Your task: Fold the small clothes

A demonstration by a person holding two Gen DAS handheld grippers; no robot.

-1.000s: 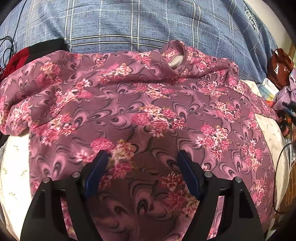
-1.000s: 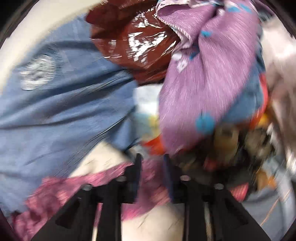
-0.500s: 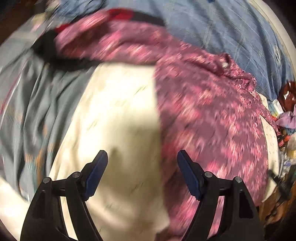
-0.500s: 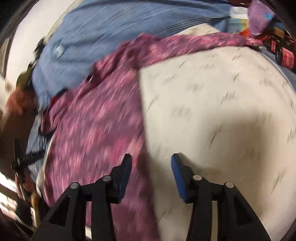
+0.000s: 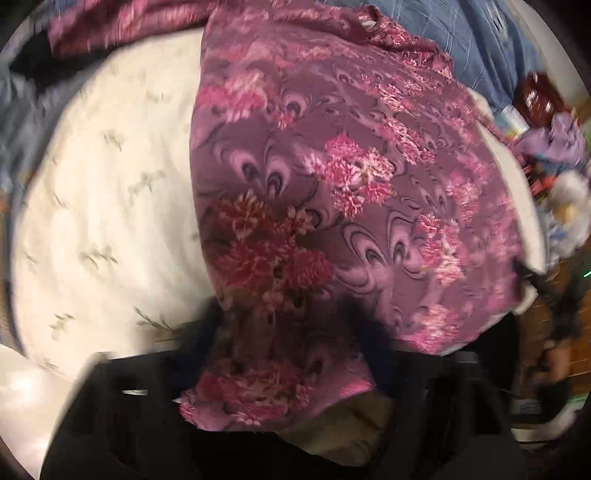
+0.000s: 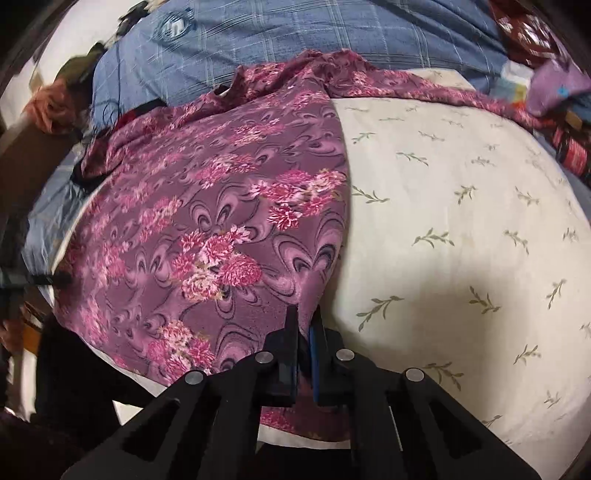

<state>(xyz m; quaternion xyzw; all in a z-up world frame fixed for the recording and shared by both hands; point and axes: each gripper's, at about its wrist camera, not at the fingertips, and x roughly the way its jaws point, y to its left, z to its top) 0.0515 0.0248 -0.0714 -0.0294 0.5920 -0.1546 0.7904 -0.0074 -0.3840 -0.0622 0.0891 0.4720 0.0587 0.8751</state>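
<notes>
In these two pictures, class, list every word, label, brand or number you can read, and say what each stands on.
No text can be read.
Round light badge on the blue checked cloth: too small and blurred to tell.
Light packet by the purple cloth: colours only, no readable letters.
Floral garment and cream leaf-print sheet: pattern only.

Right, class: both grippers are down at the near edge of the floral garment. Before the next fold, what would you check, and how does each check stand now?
1. Right gripper shut on the floral garment edge: ok.
2. Left gripper gripping the garment: cannot tell; blurred, cloth lies between its fingers.
3. Garment flat on the cream leaf-print cover: ok in the middle, bunched at the far collar.
4. Cover beside the garment free for folding: ok.
5. Blue checked cloth clear of the garment: not ok, it touches the far edge.
</notes>
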